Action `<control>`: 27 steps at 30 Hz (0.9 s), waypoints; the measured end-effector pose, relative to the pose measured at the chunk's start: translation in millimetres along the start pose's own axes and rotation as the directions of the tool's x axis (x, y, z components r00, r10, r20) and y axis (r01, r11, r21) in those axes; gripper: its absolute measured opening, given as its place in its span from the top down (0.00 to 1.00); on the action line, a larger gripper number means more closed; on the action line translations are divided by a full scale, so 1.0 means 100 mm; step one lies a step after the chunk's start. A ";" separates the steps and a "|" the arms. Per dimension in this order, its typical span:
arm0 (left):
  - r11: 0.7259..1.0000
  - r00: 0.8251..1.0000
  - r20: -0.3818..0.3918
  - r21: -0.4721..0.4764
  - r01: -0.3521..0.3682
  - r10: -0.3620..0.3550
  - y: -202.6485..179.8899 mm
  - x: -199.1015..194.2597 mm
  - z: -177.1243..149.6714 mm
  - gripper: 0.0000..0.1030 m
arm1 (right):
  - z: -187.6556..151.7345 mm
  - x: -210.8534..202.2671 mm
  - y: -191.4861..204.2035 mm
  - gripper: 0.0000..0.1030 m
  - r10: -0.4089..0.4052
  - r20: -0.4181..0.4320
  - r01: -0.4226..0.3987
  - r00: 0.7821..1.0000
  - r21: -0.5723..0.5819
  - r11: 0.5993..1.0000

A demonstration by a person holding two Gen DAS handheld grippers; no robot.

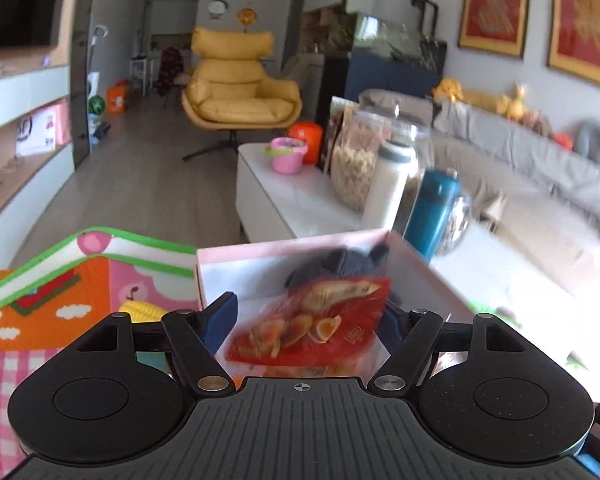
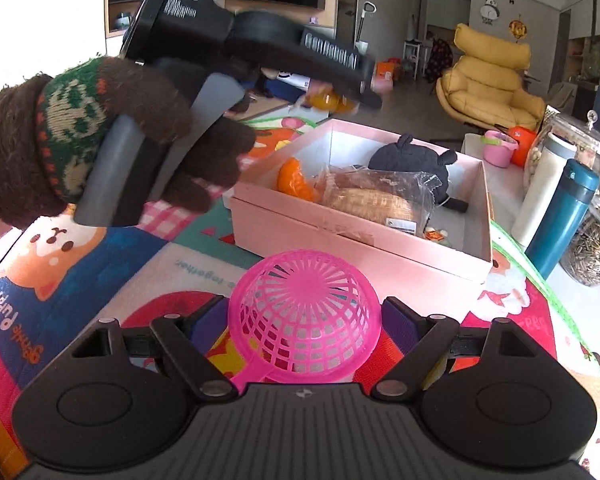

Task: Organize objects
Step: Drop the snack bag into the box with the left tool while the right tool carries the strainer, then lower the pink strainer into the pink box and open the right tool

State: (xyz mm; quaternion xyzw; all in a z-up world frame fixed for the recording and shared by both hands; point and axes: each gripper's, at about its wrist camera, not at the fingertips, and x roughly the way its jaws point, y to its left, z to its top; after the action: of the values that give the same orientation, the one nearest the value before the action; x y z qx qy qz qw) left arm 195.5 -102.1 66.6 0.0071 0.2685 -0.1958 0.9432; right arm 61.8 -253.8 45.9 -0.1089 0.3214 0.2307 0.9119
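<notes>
An open pink box (image 2: 340, 240) stands on the colourful play mat (image 2: 80, 280). It holds an orange piece (image 2: 294, 180), a wrapped loaf (image 2: 376, 196) and a dark pouch (image 2: 412, 160). In the left wrist view my left gripper (image 1: 308, 308) is shut on a red snack packet (image 1: 312, 320), blurred, in the air over the box (image 1: 280, 246). The right wrist view shows that gripper (image 2: 352, 92) in a gloved hand (image 2: 140, 140) above the box's far left corner. My right gripper (image 2: 304, 308) is shut on an upturned pink mesh basket (image 2: 304, 312) low over the mat, in front of the box.
Right of the box stand a teal bottle (image 2: 560, 216), a white bottle (image 2: 544, 188) and glass jars (image 2: 592, 248). A pink toy bucket (image 2: 498, 148) sits further back on the white table. A toy corn cob (image 1: 140, 310) lies left of the box.
</notes>
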 end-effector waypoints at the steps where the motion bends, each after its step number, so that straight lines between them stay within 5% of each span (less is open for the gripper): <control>1: 1.000 1.000 0.027 0.013 -0.008 0.008 -0.01 -0.02 -0.02 0.27 | 0.02 0.01 0.01 0.19 -0.006 -0.002 0.006 1.000 -0.009 1.000; 6: 0.976 0.983 0.172 -0.191 0.102 -0.069 0.28 -0.28 0.00 0.27 | 0.12 -0.05 0.04 0.19 -0.021 0.015 0.022 1.000 -0.038 0.999; 10: 0.962 0.970 0.234 -0.240 0.128 -0.070 0.47 -0.60 -0.05 0.27 | 0.29 -0.15 -0.04 0.19 -0.045 0.053 0.047 0.998 -0.040 0.998; 15: 0.947 0.972 0.207 -0.276 0.163 -0.108 0.61 -0.89 -0.34 0.27 | 0.81 -0.09 -0.44 0.19 -0.124 0.090 0.110 0.988 0.143 0.984; 21: 0.932 0.983 0.153 -0.332 0.148 -0.102 0.75 -0.98 -0.60 0.27 | 1.27 0.46 -0.86 0.18 -0.216 0.039 0.176 0.976 0.443 0.879; 24: 0.933 0.988 0.119 -0.334 0.135 -0.100 0.80 -1.04 -0.73 0.27 | 1.26 0.65 -0.92 0.15 -0.171 0.002 0.151 0.985 0.464 0.873; 27: 0.937 0.991 0.093 -0.325 0.125 -0.100 0.82 -1.04 -0.81 0.27 | 1.20 0.65 -0.90 0.11 -0.227 0.006 0.204 0.974 0.416 0.886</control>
State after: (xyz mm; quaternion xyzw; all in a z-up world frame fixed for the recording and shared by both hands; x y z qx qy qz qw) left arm 103.8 21.5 42.5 -0.1737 0.2616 -0.2016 0.9278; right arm 215.1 -267.3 101.7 0.0577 0.3237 0.0579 0.9426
